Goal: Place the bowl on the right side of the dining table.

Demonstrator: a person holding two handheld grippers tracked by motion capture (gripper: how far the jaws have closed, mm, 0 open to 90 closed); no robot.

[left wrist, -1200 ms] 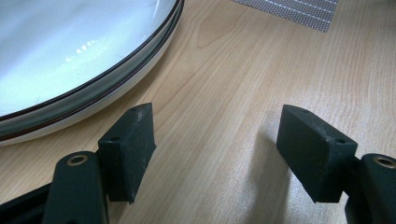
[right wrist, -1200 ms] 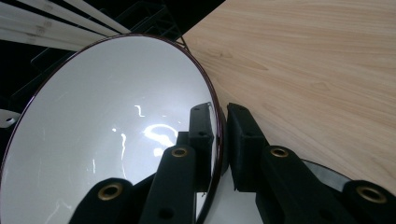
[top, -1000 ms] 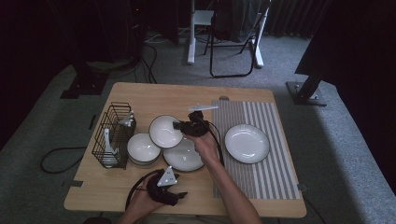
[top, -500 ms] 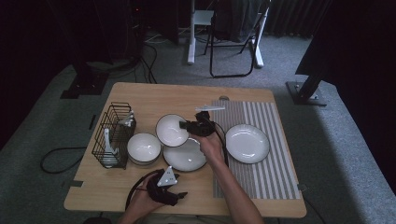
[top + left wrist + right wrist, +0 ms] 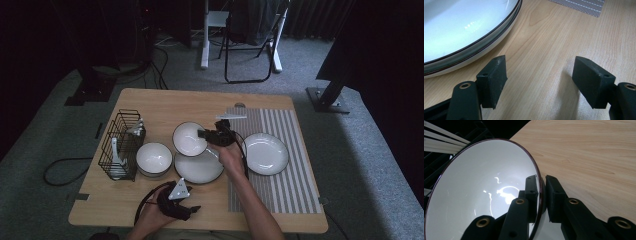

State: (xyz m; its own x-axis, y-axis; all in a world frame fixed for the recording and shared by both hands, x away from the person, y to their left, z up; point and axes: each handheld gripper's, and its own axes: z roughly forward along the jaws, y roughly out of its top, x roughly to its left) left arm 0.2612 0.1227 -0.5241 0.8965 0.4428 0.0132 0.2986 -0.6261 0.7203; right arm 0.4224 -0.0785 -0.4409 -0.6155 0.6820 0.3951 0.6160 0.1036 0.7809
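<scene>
A white bowl with a dark rim hangs tilted over the middle of the wooden table. My right gripper is shut on its right rim. In the right gripper view one jaw lies inside the bowl and the other outside, with the gripper pinching the rim. My left gripper rests near the table's front edge, open with nothing between its jaws. The left gripper view shows that gripper over bare wood, with a white plate's edge at upper left.
A black wire rack with white pieces stands at the left. Beside it sits a second white bowl, and a flat plate lies below the held bowl. Another plate lies on the striped mat at the right.
My right gripper has carried the bowl a little to the right, toward the striped mat. The left gripper has stayed in place.
</scene>
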